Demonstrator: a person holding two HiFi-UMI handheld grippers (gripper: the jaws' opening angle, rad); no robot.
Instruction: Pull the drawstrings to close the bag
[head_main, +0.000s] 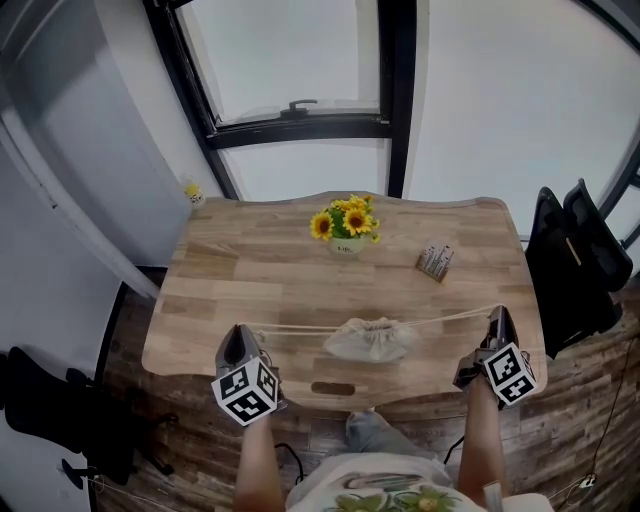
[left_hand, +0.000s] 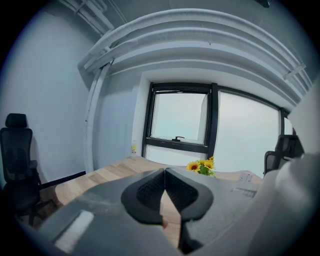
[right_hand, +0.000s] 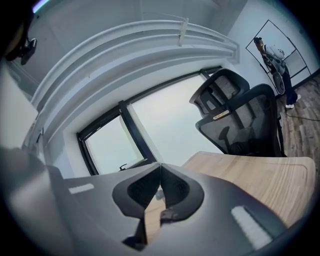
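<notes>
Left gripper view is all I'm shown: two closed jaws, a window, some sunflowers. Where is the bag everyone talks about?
Observer: The bag lies near the front edge of the table, off to the right of the left gripper, outside your picture.
Operator: Is that gripper holding anything? I can't tell.
Observer: In the head view, the left drawstring runs straight from the bag to its shut jaws.
Operator: And the other side?
Observer: The right gripper is shut on the right drawstring, which stretches away from the bag the opposite way.
</notes>
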